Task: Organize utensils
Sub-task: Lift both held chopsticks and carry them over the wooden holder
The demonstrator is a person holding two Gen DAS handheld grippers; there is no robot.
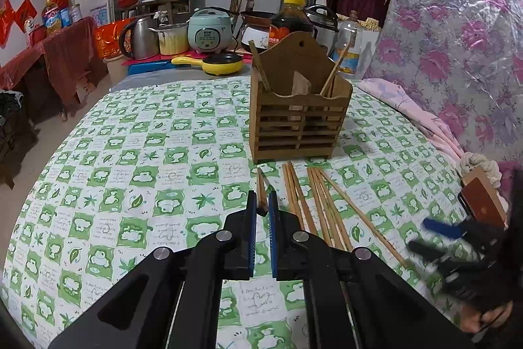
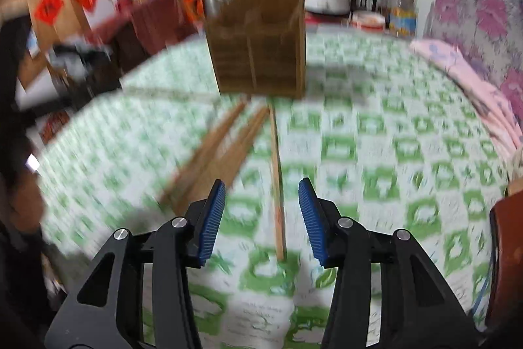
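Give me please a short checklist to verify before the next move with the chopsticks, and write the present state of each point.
1. Left hand-held gripper closed on a chopstick: ok, the pads are nearly together with the chopstick end between them.
2. Right hand-held gripper open for a pick: ok, the pads stand wide apart.
3. Single chopstick lined up between the right pads: ok, though not yet gripped.
4. Wooden holder upright on the tablecloth: ok.
5. Free room in the holder compartments: ok, only a few sticks stand inside.
6. Right view sharp enough to aim: not ok, it is blurred.
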